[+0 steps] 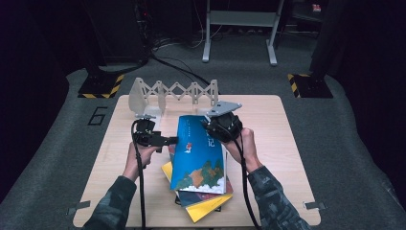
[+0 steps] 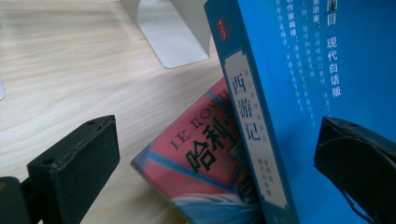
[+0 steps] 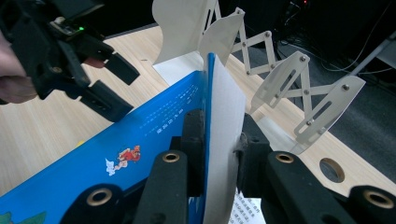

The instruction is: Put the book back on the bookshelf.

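A blue book (image 1: 198, 153) leans up off a stack of books, its far edge raised. My right gripper (image 1: 213, 129) is shut on that book's upper right edge; in the right gripper view the jaws (image 3: 219, 135) pinch the cover and white pages of the blue book (image 3: 140, 144). My left gripper (image 1: 171, 140) stands open at the book's left side. In the left gripper view the blue book's spine (image 2: 252, 116) sits between the wide jaws (image 2: 217, 140): the right one lies by the cover, the left one is well clear. The left gripper (image 3: 107, 84) hovers over the cover.
Under the blue one lie a red book (image 2: 196, 154) and a yellow book (image 1: 206, 208). A white expanding book rack (image 1: 177, 93) stands at the table's back edge, just behind the books. Bare wooden table (image 1: 268, 120) lies to the right and left.
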### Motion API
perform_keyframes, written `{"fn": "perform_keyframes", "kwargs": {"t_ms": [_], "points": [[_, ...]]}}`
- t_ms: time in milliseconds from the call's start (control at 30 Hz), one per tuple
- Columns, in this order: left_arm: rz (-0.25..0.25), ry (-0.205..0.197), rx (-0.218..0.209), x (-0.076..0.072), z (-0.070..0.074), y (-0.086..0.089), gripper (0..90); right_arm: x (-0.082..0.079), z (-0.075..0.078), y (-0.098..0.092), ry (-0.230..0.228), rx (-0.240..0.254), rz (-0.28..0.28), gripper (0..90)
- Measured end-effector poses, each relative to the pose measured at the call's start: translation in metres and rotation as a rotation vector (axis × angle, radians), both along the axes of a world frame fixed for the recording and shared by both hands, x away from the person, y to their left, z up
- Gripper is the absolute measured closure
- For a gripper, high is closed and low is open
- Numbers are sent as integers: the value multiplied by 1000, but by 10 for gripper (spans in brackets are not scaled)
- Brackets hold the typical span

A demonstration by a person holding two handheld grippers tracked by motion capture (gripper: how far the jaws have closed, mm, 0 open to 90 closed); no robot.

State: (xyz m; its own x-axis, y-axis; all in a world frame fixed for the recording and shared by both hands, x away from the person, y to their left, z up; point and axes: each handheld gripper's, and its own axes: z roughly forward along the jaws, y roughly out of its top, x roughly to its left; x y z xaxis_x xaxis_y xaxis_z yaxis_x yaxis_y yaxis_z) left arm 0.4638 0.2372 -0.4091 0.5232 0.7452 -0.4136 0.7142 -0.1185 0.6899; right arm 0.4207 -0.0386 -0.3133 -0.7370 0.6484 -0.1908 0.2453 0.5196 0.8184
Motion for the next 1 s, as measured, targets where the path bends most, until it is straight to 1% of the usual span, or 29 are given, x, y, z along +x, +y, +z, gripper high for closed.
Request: {"fn": "perform_keyframes", "kwargs": {"t_ms": [33,67,100,133,200,267,300,333,367,400,433,467,500,533,567,633,667,700,733,767,800,833,867,900,967,1000], "points": [[0,0,0,0,0,0,0,-1,1,0,-4,-2,4,767],[-15,-3,-3,2,0,0,0,-1,1,0,-4,-2,4,767],[-10,6,-23,3,1,-1,0,-2,2,0,-6,-6,7,767],[-20,6,-29,5,2,-1,0,-2,3,0,-14,-7,11,767],[-20,1,-39,8,2,-4,0,-2,5,0,-24,-13,24,767],[-38,15,-71,14,2,-7,0,-2,6,-1,-29,-13,30,767],[-46,16,-86,17,2,-9,0,-3,7,0,-29,-11,27,767],[-46,16,-86,17,2,-9,0,-3,7,0,-29,-11,27,767],[-59,17,-113,23,3,-11,0,-2,7,-1,-36,-16,34,767],[-78,16,-113,25,3,-12,0,-1,8,-1,-36,-17,35,766],[-78,16,-113,25,3,-12,0,-1,8,-2,-43,-15,36,767],[-75,25,-124,27,3,-14,0,-1,8,-2,-43,-15,36,767],[-106,27,-124,30,2,-16,4,-1,8,-2,-46,-17,39,767],[-115,31,-120,30,2,-19,8,-1,8,-2,-49,-7,37,767],[-125,29,-112,31,2,-21,10,-1,8,-2,-48,-8,40,767],[-130,23,-116,30,1,-24,15,-1,8,-3,-49,-5,40,767],[-148,26,-130,30,0,-27,24,-1,7,-2,-57,-6,43,767],[-148,26,-130,30,0,-27,36,-1,7,-2,-59,-3,42,767],[-176,24,-159,30,0,-28,67,-1,7,-2,-59,-2,44,767],[-191,23,-176,30,0,-28,104,-1,7,-2,-56,-2,42,767],[-191,23,-176,30,0,-28,168,-1,7,-2,-56,-2,42,767],[-203,23,-191,29,0,-29,168,-1,6,-3,-61,1,41,766],[-195,26,-182,29,1,-29,180,0,6,-3,-60,-1,43,766],[-192,30,-186,29,0,-29,187,1,5,-3,-53,3,37,767],[-172,43,-183,29,-1,-27,236,3,2,-3,-50,4,39,766],[-162,45,-182,29,-2,-26,236,3,2,-3,-50,4,39,766]]}}
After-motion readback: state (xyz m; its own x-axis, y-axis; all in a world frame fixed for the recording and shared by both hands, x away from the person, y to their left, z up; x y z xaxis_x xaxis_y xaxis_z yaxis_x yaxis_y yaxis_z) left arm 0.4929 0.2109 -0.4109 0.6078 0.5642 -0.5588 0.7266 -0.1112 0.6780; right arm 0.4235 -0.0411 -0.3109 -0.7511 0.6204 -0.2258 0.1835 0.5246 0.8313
